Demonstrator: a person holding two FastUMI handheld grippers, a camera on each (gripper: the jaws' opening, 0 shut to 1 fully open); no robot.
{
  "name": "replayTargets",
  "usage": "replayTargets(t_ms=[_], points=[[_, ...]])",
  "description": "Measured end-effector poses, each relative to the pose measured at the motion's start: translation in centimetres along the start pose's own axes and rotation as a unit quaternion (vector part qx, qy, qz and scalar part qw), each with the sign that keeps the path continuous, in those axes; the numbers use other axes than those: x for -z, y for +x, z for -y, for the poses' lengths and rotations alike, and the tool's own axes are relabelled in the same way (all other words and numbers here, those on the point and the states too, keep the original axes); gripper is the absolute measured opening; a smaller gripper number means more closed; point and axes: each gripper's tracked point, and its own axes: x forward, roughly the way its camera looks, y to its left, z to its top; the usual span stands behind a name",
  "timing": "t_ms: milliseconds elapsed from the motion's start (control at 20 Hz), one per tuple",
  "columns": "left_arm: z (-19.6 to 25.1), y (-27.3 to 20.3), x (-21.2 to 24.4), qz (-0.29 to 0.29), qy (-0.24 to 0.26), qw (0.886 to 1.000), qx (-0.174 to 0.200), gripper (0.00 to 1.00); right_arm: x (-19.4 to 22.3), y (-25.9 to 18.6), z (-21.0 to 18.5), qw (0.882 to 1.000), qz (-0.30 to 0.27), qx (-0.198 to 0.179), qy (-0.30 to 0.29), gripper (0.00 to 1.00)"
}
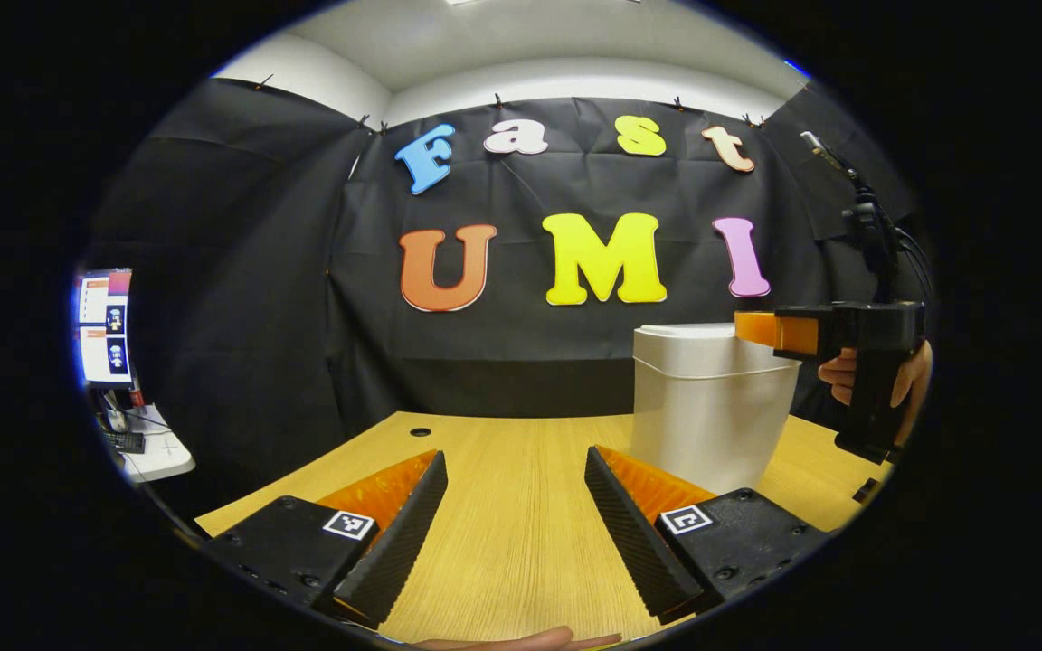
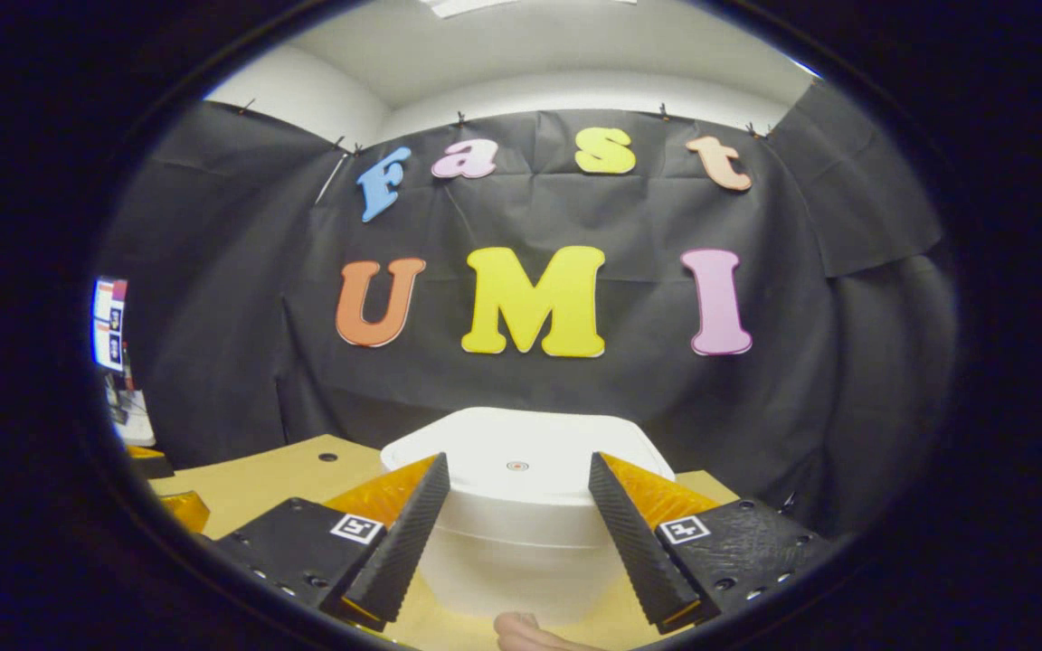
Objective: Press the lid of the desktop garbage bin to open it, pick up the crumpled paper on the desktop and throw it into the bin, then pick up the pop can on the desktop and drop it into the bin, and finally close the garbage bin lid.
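Left gripper view: left gripper (image 1: 516, 470) jaws spread wide, gripping nothing, bare wooden surface (image 1: 512, 533) between them.
Bin: white desktop garbage bin (image 1: 706, 407), lid closed, ahead of the right-hand jaw.
Other gripper: right gripper (image 1: 756, 327) in a hand (image 1: 874, 375), tips at the bin's lid; its opening cannot be told here.
Right gripper view: right gripper (image 2: 518, 475) jaws wide apart, empty.
Lid: bin lid (image 2: 521, 452) lies closed between and just beyond the jaws.

Wooden table (image 1: 521, 533), light grain, with a round cable hole (image 1: 421, 432) at far left. Black cloth wall (image 1: 241, 271) behind, white ceiling (image 1: 539, 41) above. Far left, beyond the table: lit monitor (image 1: 106, 325), a keyboard (image 1: 126, 441) on a white desk (image 1: 159, 457) below it.
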Motion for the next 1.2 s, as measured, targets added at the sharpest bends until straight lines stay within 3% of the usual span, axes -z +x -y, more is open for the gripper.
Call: replayTargets(t_ms=[200,450,600,850,1200], points=[[-0.5,0.1,0.3,-0.010,-0.002,1.000,-0.022,0.99,0.6,-5.2,0.9,1.000,0.012,0.001,0.008,0.93],[0.9,-0.9,0.3,-0.017,0.000,1.000,-0.020,0.99,-0.2,-13.4,3.3,0.998,0.056,-0.007,0.023,0.94],[1.4,-1.6,-0.5,-0.006,0.014,0.999,-0.031,0.99,1.1,-16.6,6.1,0.998,0.055,0.018,0.017,0.93],[4.3,-3.0,-1.1,0.009,0.045,0.999,-0.007,0.99,3.5,-17.5,8.8,0.998,0.002,0.066,-0.007,0.94],[4.8,-3.4,-1.9,0.034,0.056,0.998,0.004,0.98,4.8,-17.7,10.1,0.996,-0.025,0.084,-0.006,0.95]])
